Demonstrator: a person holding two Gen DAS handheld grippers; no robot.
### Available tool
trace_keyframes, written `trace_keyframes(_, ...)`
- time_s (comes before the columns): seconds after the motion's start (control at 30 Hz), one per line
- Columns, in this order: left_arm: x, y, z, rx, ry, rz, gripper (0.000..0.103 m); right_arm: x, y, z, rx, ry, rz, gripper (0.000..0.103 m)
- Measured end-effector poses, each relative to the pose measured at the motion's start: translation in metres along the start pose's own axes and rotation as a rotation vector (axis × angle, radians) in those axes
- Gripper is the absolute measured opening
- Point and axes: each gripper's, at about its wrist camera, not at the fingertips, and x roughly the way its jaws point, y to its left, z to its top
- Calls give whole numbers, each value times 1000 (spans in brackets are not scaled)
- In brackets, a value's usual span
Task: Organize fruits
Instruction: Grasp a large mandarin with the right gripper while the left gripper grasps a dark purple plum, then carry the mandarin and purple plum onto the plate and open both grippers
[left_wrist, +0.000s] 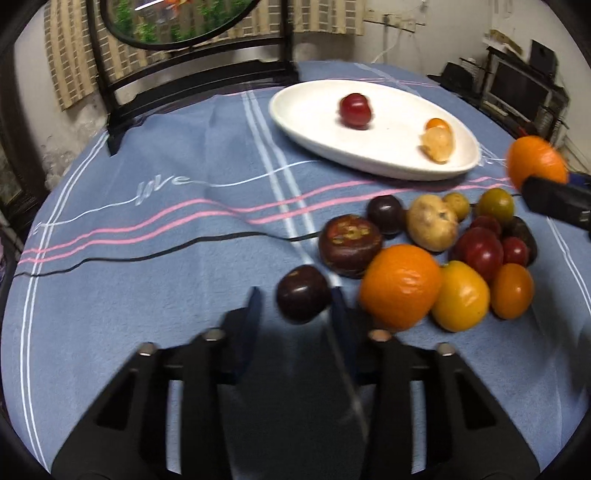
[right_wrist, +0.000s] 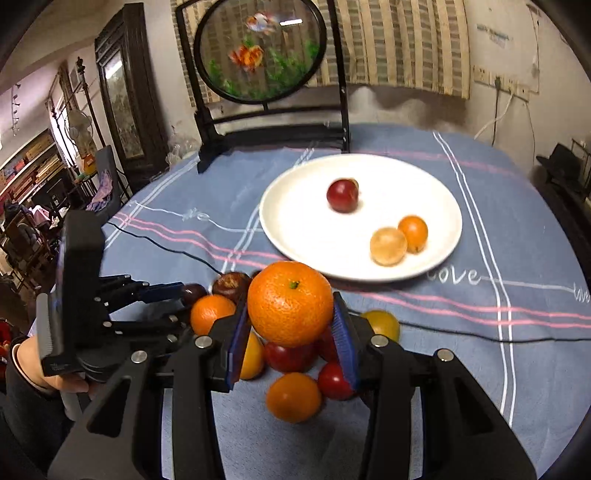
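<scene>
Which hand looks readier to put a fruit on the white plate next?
The right. Its gripper already holds an orange lifted above the pile, facing the plate. The left gripper is down at the cloth around a dark plum.

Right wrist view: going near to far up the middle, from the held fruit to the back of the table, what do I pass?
Big orange held in the right tool → white plate → red fruit on the plate → black stand → round fish picture.
</scene>
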Motion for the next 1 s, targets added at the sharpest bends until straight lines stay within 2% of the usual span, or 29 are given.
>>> trace_keyframes(0.23,-13,-2,3,3,-73,36,30,-5,-9,-2,-4,-30,-44,43)
trace_keyframes(0.33,-22,11,9,-61,-96,33,30,-7,-13,-3,2,-57,-68,43)
trace_keyframes(0.43,-33,26,21,-179,-127,6,30,-6,-22,0,40,-81,-71,43)
trace_keyframes(0.57,-37,14,47,-184,-130,-12,30,-7,-29,7,82,-94,-73,43)
trace_keyframes(0.8,-9,-26,100,-149,-112,-50,31,1,-19,28,-53,-148,-116,43)
trace_keyframes(1.0,28,-43,118,-153,-63,-36,31,37,-34,27,-4,-73,-104,43)
